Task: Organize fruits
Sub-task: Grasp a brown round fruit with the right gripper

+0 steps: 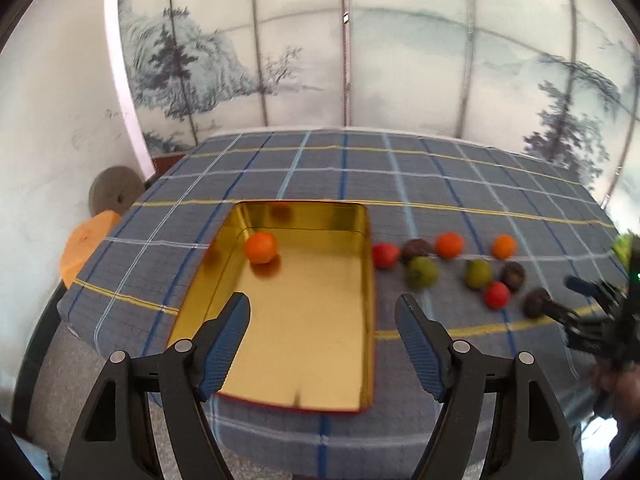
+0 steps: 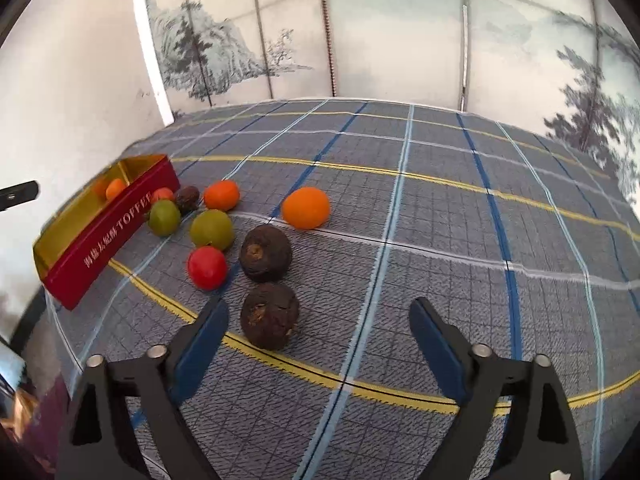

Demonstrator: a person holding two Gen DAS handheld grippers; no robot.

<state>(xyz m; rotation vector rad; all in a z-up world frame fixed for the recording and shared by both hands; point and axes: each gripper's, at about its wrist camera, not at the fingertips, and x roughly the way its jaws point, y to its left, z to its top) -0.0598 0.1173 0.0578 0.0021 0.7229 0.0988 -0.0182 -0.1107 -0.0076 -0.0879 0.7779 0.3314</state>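
Hovering over the gold tin [image 1: 362, 320] at the lower centre of its view, your left claw [image 1: 322, 312] has its jaws spread wide and holds nothing. 1 orange fruit [image 1: 261, 247] sits inside the tin near its far left corner. Right of the tin, on the checked cloth of the bench [image 1: 460, 184], the other fruits lie in a loose cluster at centre right of the frame.

Your right claw [image 2: 319, 316] is also spread apart and empty, low in its own view. A dark brown fruit [image 2: 270, 316] lies just ahead of its left finger [image 2: 208, 330], slightly apart from it. A 2nd brown fruit [image 2: 265, 254] sits just beyond, with a red fruit [image 2: 207, 267] to its left. Further back you have 2 green fruits [image 2: 211, 229], 2 orange ones [image 2: 306, 207], another brown and another red near the tin's red wall [image 2: 116, 236] at centre left.
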